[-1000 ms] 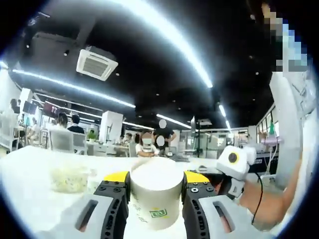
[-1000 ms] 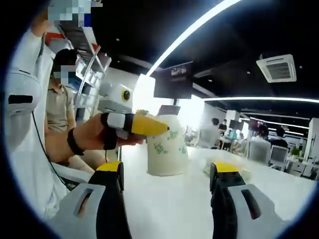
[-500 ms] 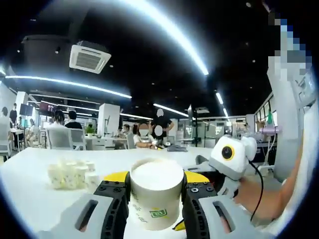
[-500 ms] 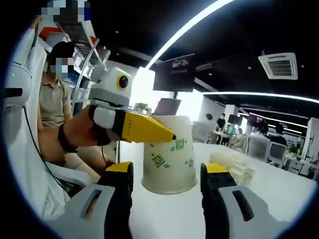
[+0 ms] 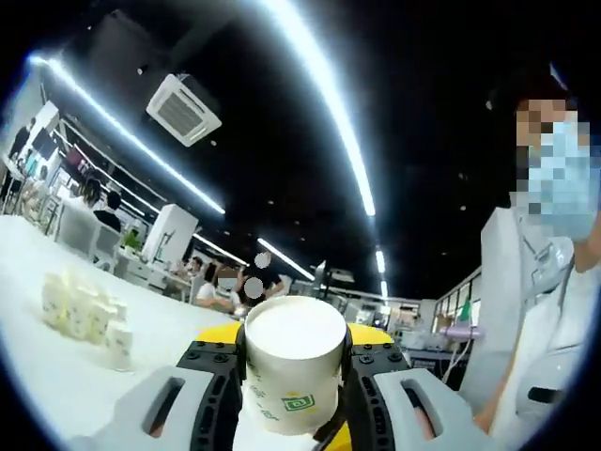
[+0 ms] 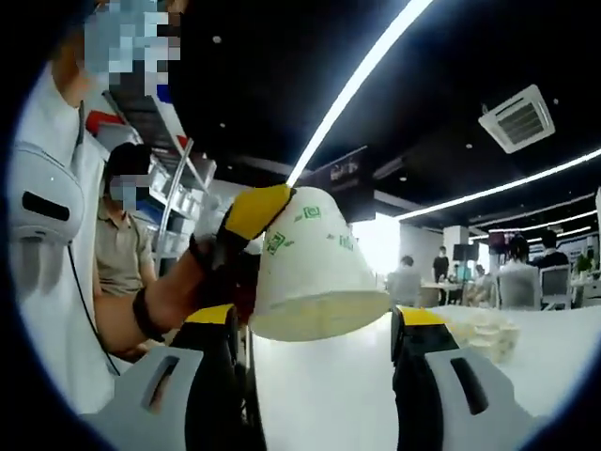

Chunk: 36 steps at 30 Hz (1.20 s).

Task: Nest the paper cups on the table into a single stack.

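In the left gripper view the left claw is clamped on a paper cup at the lower centre of the frame. The cup is white and tapered, held with its closed flat end toward the camera, a round white disc ringed by a thin rim. A small green square logo sits on its side wall near the bottom edge of the frame. The two black jaws with yellow tips press against the cup's left and right sides.

At the left of that frame, a cluster of more paper cups stands on the white bench, well apart from the held cup.

In the right gripper view the same cup sits at the centre, tilted, its open mouth facing down and toward the camera, showing a rolled rim and pale inside. Green square patterns mark its outer wall. The left claw's yellow jaw tip lies along its upper left side, with a hand behind it. The right claw is spread apart, its jaws either side of the cup's mouth at the bottom; whether they touch it I cannot tell. More cups lie on the bench at the lower right.
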Each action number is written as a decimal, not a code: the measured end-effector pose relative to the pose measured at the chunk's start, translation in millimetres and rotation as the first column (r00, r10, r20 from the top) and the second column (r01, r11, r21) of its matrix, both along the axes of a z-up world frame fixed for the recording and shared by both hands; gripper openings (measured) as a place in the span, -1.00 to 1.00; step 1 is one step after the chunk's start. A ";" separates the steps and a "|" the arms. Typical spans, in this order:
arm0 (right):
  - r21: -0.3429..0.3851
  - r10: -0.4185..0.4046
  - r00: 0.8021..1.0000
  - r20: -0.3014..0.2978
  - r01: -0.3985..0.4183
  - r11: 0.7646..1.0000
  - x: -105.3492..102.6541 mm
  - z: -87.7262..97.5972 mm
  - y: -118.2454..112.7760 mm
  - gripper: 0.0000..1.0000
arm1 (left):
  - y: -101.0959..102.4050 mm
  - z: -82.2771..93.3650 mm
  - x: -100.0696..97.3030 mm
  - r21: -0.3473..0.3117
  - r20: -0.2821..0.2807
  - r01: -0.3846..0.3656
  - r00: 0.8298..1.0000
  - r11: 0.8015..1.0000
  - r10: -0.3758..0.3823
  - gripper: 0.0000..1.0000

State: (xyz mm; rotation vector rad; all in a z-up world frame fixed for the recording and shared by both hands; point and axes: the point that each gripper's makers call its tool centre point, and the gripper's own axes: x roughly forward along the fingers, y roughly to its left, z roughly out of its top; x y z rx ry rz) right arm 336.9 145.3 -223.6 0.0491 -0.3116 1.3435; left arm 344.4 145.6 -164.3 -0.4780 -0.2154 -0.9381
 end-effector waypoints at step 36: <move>0.014 -0.063 0.997 0.048 0.063 0.998 42.2 -2.6 -23.1 0.12 | 2.6 -58.4 54.8 -0.033 -0.107 0.028 0.994 0.999 -0.032 -0.11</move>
